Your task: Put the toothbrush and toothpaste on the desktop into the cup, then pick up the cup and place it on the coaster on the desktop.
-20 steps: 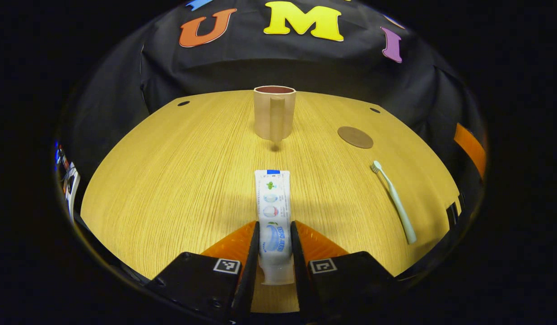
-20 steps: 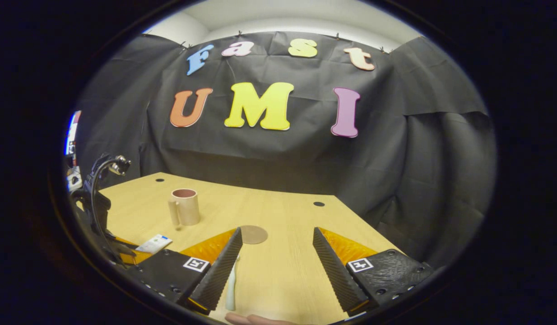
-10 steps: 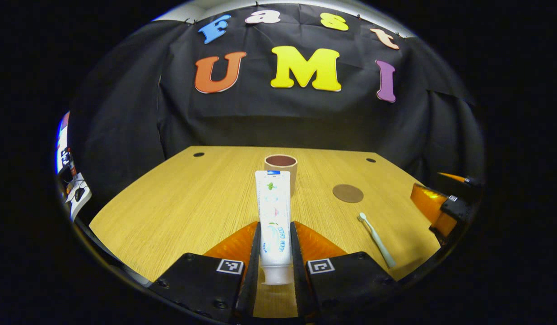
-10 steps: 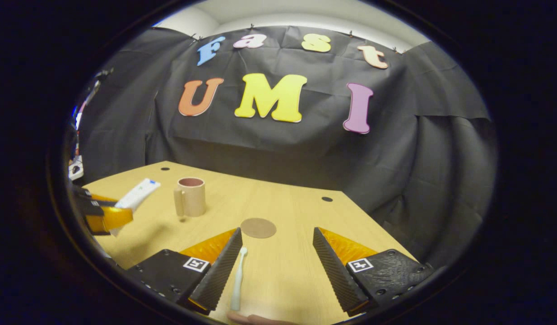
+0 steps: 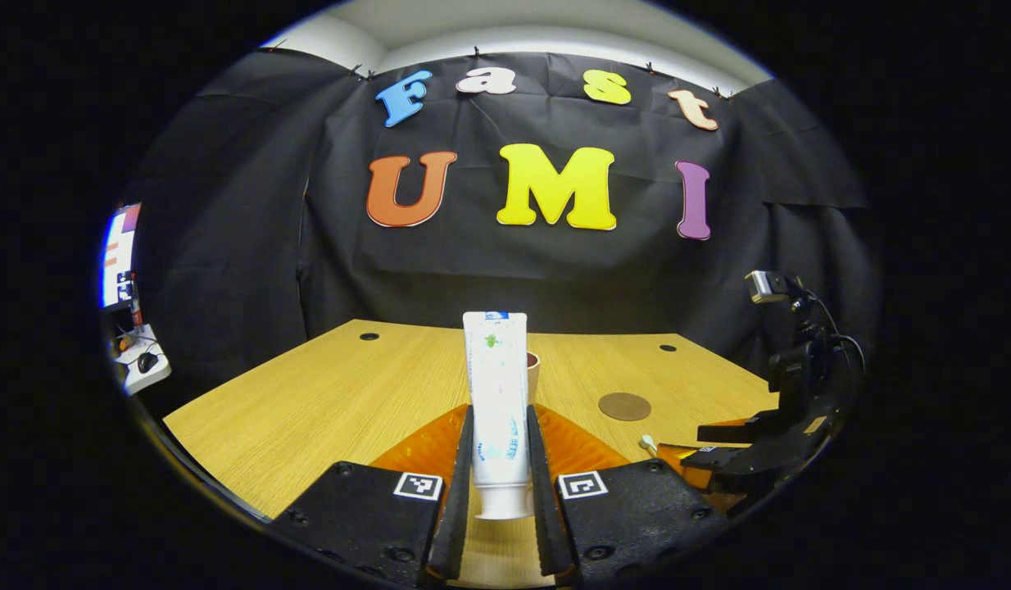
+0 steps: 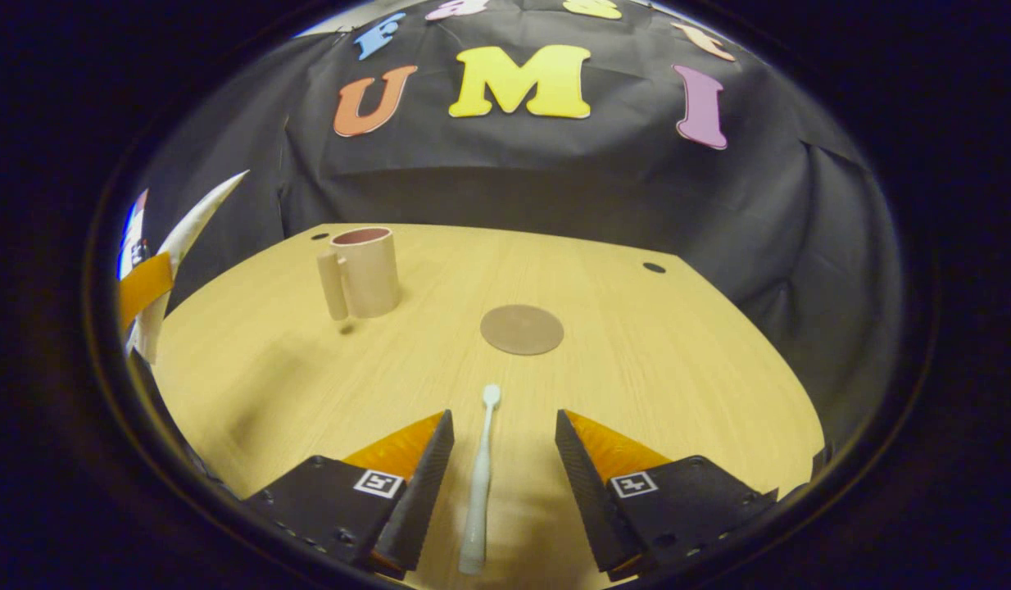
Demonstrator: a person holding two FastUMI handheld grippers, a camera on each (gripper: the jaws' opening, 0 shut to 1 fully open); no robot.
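The left hand-held gripper (image 5: 499, 483) pinches the toothpaste (image 5: 496, 393) near its cap end, both fingers pressed against the tube, which stands upright at the bottom centre of the left gripper view and is lifted clear of the wooden surface (image 5: 325, 401). Behind the tube, only a sliver of the cup (image 5: 533, 370) shows. The round brown coaster (image 5: 624, 406) lies to the right of it, and at the lower right of that view the right hand-held gripper (image 5: 718, 447) hangs low over the surface with the head of the toothbrush (image 5: 648, 443) just beside it. In the right gripper view, the right hand-held gripper (image 6: 500, 467) is spread wide, its fingers on either side of the toothbrush (image 6: 479, 483) without touching it; the toothbrush lies flat on the surface, head pointing toward the coaster (image 6: 522, 329) just beyond. The cup (image 6: 360, 272) stands upright at the upper left of the surface, handle toward the camera, well apart from the coaster. The held toothpaste (image 6: 186, 246) appears at the far left edge.
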